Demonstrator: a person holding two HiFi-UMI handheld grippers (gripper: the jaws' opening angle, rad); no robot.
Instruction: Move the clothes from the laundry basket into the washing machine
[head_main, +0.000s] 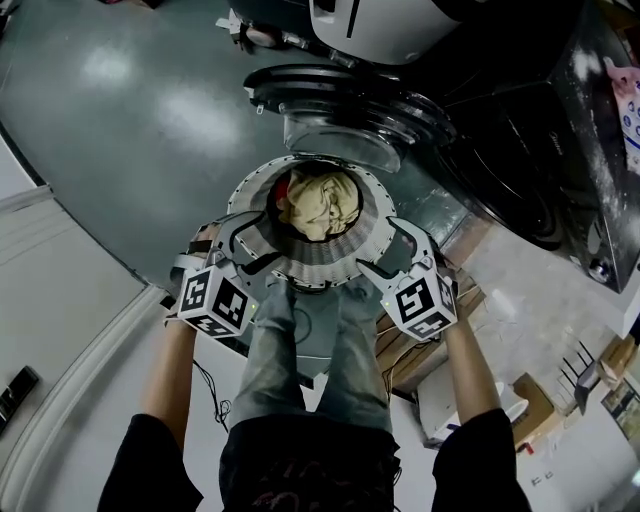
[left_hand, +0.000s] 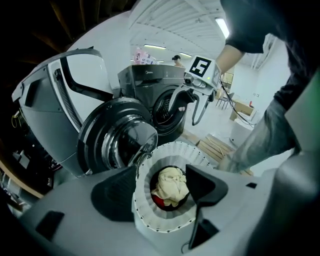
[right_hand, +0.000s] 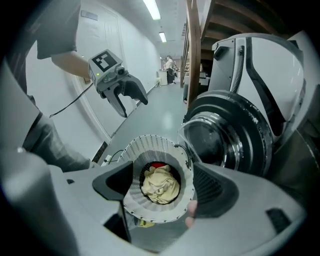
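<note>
L tongs (head_main: 262, 240), R tongs (head_main: 385, 245) — both apart, flanking basket (head_main: 330, 268); red garment (right_hand: 158, 165) under cream cloth (head_main: 320, 205) clearest in right gripper view.

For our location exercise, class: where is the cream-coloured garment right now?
Head view, centre: the cream-coloured garment lies inside the white laundry basket, on top of a red item, right beside the washing machine's open door.

The clothes (head_main: 320, 205) are contained in the laundry basket (head_main: 375, 235), which is placed on the floor (head_main: 130, 120) before the washing machine (head_main: 390, 30).
</note>
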